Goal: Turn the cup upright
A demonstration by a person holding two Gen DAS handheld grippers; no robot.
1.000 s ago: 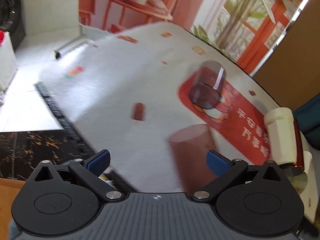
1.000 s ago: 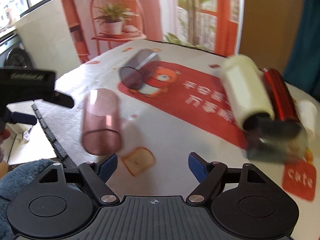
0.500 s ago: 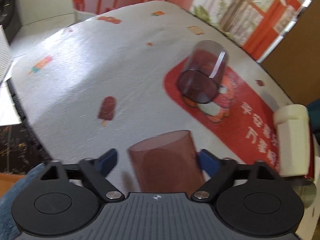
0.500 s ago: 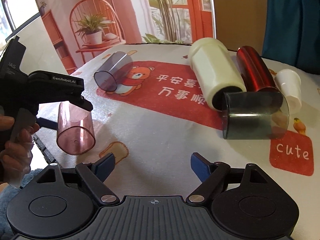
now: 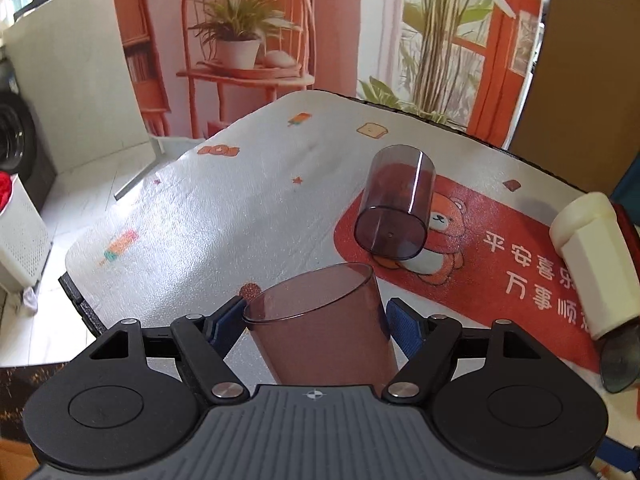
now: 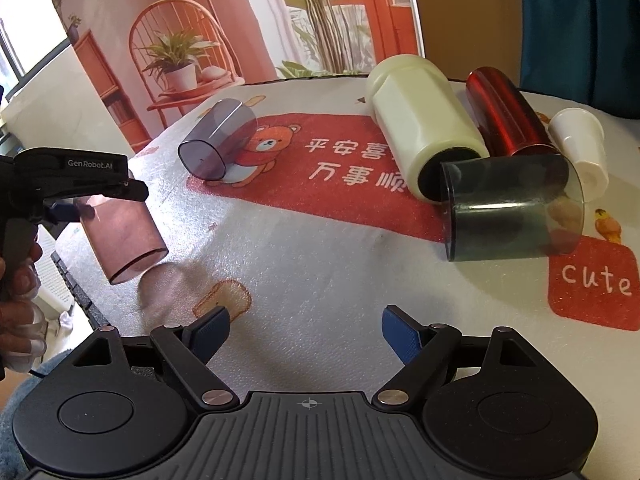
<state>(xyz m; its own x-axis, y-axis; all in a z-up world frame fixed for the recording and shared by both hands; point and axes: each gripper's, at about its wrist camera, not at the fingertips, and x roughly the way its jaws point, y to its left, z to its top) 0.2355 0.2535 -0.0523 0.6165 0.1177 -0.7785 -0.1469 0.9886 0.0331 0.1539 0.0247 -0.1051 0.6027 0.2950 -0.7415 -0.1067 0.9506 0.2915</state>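
My left gripper (image 5: 316,320) is shut on a translucent pink cup (image 5: 320,332), its mouth facing up and forward. In the right wrist view the same pink cup (image 6: 124,236) hangs tilted a little above the table's left edge, held by the left gripper (image 6: 76,210). My right gripper (image 6: 306,334) is open and empty above the white tablecloth (image 6: 320,280). A purple cup (image 5: 394,208) lies on its side on the red bear mat; it also shows in the right wrist view (image 6: 218,144).
A cream bottle (image 6: 424,128), a red metallic tumbler (image 6: 508,116), a white paper cup (image 6: 580,144) and a dark smoky cup (image 6: 512,208) lie on their sides at the right. The table edge (image 5: 76,300) drops to the floor at left.
My left gripper closed around the pink cup, lifted it off the table and tilted it mouth up. The right gripper drew back slightly and stayed open.
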